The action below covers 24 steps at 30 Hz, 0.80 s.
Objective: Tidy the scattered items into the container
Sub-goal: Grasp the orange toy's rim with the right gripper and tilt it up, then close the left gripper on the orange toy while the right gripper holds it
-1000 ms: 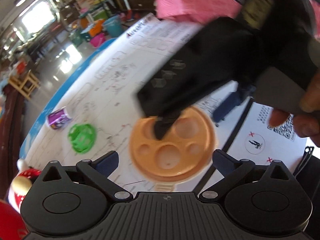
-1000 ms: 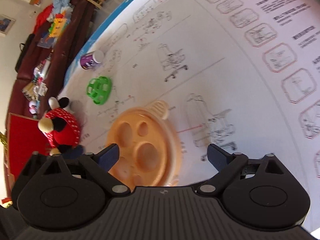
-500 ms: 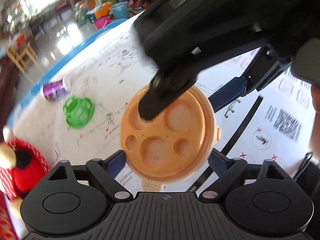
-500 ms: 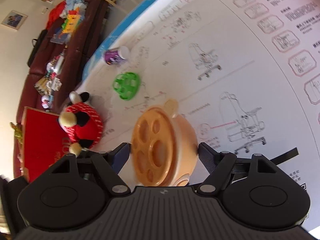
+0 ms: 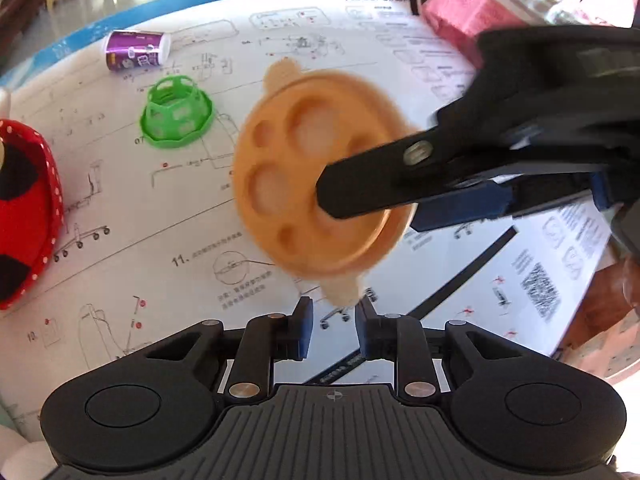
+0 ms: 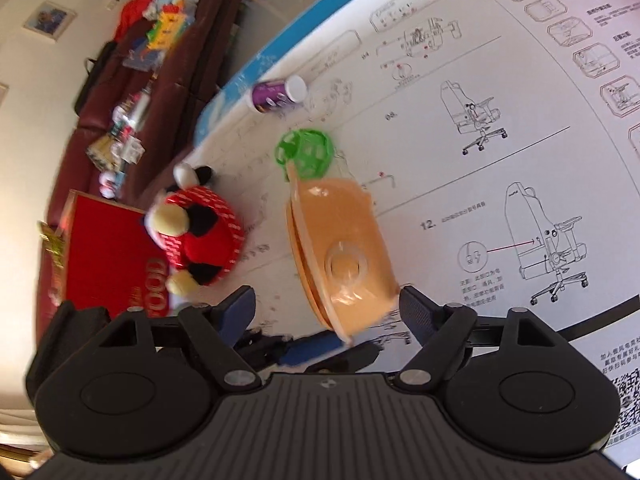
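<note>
An orange round container with a holed lid (image 5: 304,184) is tilted up off the paper-covered table (image 5: 160,240). My left gripper (image 5: 330,328) is shut on its small handle tab (image 5: 342,290). My right gripper (image 6: 326,306) is open around the container's body (image 6: 344,256), one finger (image 5: 380,184) lying across the lid. A green plastic cage piece (image 5: 176,114), a purple can (image 5: 138,50) lying on its side, and a red plush toy (image 6: 196,232) lie on the table to the left.
A pink cloth bundle (image 5: 500,0) sits at the far right of the table. A red box (image 6: 104,248) lies beyond the table's left edge. A sofa with clutter (image 6: 132,92) stands behind.
The left gripper has closed on the container's handle tab. The container has tipped up on edge between the right gripper's fingers, and the right gripper has swung round to its right side.
</note>
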Each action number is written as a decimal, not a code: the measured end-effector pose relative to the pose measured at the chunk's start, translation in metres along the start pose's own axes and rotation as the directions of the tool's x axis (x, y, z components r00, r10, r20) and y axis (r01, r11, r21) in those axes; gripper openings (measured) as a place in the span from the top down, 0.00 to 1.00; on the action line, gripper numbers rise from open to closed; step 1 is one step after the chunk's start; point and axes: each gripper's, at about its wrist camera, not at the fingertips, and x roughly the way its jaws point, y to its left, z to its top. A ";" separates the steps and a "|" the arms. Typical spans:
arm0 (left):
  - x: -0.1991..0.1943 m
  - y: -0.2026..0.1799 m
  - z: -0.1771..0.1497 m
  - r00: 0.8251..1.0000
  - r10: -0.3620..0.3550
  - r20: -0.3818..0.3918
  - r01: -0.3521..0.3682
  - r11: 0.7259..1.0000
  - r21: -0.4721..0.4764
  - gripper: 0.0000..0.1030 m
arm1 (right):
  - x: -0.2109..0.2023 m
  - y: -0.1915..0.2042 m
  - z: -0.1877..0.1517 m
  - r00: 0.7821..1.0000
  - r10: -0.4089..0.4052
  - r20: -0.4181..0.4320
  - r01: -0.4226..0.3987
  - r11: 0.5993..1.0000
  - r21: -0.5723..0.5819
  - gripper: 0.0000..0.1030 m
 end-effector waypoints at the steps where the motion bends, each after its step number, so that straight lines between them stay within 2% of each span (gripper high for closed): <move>1: 0.001 -0.002 0.000 1.000 0.016 0.003 -0.016 1.000 0.013 0.68 | 0.004 0.002 0.001 0.999 -0.038 0.002 0.038 0.999 -0.019 0.29; 2: 0.001 -0.003 0.000 1.000 0.024 0.005 -0.024 1.000 0.020 0.64 | 0.008 0.003 0.000 0.997 -0.079 0.012 0.080 0.996 -0.041 0.39; 3: 0.002 -0.001 0.000 1.000 0.026 0.011 -0.027 0.999 0.022 0.62 | 0.011 0.004 0.001 0.995 -0.103 0.015 0.104 0.993 -0.055 0.44; 5: -0.003 0.002 -0.001 0.999 0.033 0.030 -0.033 0.999 0.016 0.62 | 0.015 -0.001 0.001 0.998 -0.070 -0.009 0.069 0.997 -0.024 0.68; 7: -0.009 0.007 -0.003 0.997 0.056 0.056 -0.057 0.998 0.011 0.52 | 0.018 0.001 -0.002 0.998 -0.057 -0.017 0.057 0.998 -0.028 0.73; 13: -0.025 0.019 -0.003 0.988 0.112 0.109 -0.112 0.994 -0.009 0.22 | 0.013 0.007 0.000 0.999 -0.052 -0.014 0.051 0.998 -0.043 0.66; 15: -0.029 0.018 0.002 0.984 0.124 0.132 -0.125 0.992 -0.003 0.19 | 0.005 0.003 0.004 0.998 -0.055 0.005 0.055 0.998 -0.039 0.54; 16: -0.031 0.015 0.004 0.981 0.133 0.144 -0.136 0.991 0.008 0.18 | -0.001 0.000 0.006 0.998 -0.058 0.021 0.059 0.998 -0.031 0.45; 19: -0.031 0.001 0.014 0.973 0.147 0.176 -0.163 0.983 0.079 0.10 | -0.016 -0.014 0.018 0.994 -0.077 0.072 0.077 0.997 0.001 0.40; 20: -0.030 -0.006 0.019 0.970 0.156 0.184 -0.179 0.977 0.115 0.09 | -0.019 -0.020 0.023 0.993 -0.080 0.082 0.078 0.997 0.024 0.34; 22: -0.023 -0.021 0.029 0.963 0.185 0.198 -0.223 0.957 0.188 0.06 | -0.023 -0.031 0.032 0.992 -0.083 0.097 0.078 0.995 0.056 0.30; 24: -0.013 -0.033 0.040 0.955 0.210 0.208 -0.259 0.934 0.246 0.05 | -0.020 -0.040 0.041 0.990 -0.094 0.107 0.088 0.994 0.066 0.30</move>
